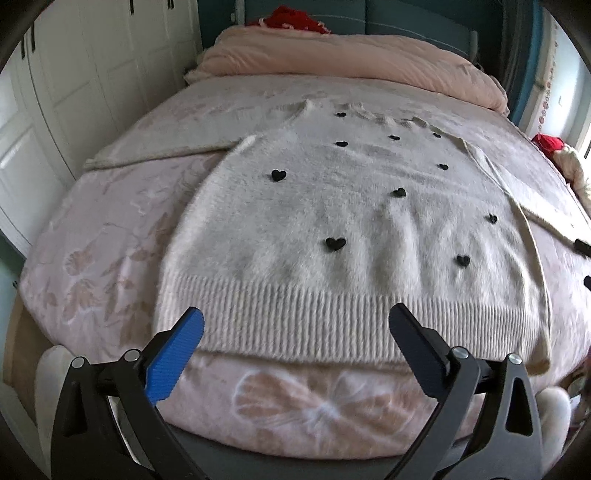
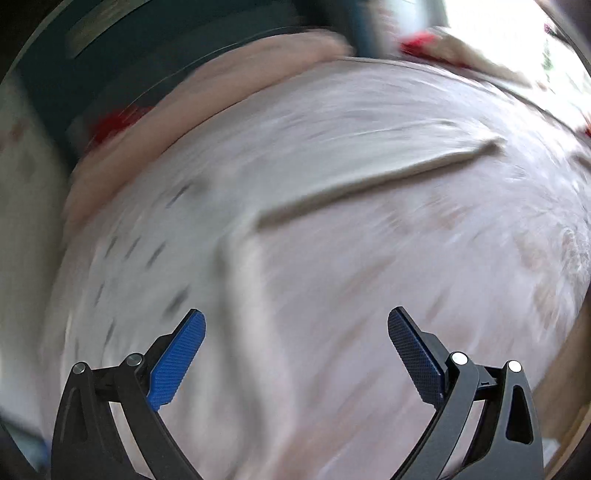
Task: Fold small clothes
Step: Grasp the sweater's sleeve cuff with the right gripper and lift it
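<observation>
A fuzzy cream sweater with small black hearts lies flat on the bed, ribbed hem nearest me, one sleeve stretched out to the left. My left gripper is open and empty, hovering just over the hem. The right wrist view is motion-blurred: the sweater's side and its other sleeve show left of and beyond my right gripper, which is open and empty above the bedspread.
A pink floral bedspread covers the bed. A folded peach duvet lies at the head, with a red item behind it. White wardrobe doors stand left. Red and cream clothes lie at the right edge.
</observation>
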